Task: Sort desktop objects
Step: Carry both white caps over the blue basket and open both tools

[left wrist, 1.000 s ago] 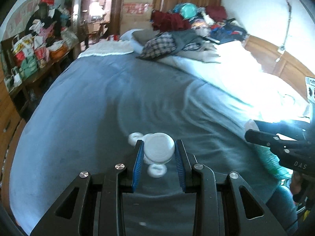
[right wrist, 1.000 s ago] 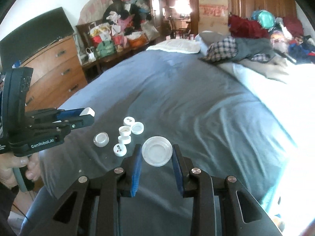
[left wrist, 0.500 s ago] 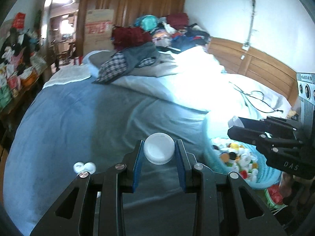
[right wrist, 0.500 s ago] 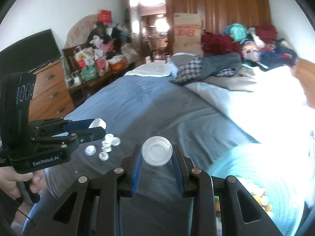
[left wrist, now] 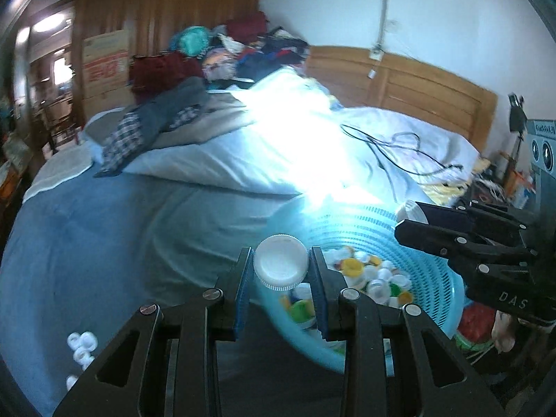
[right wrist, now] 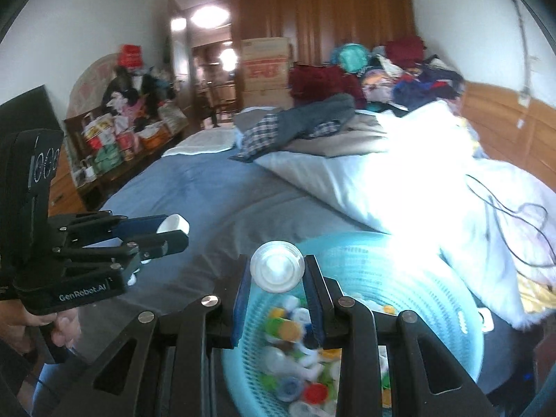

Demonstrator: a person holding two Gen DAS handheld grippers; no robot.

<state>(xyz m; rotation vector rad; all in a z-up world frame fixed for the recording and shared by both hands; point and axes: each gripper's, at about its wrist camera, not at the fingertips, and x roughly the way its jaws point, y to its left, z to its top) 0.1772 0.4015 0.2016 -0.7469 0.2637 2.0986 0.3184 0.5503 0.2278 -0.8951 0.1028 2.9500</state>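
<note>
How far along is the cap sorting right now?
Done: the blue basket already holds many mixed caps. In hand: the left gripper grips a white ribbed cap, and the right gripper a clear lid, both over the basket and unreleased. Left: a few white caps on the bedspread.

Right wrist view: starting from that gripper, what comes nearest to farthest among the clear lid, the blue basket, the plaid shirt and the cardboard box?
1. Clear lid: clamped in the right gripper.
2. Blue basket: just below and beyond.
3. Plaid shirt: mid-bed, ahead.
4. Cardboard box: against the far wardrobe.
</note>
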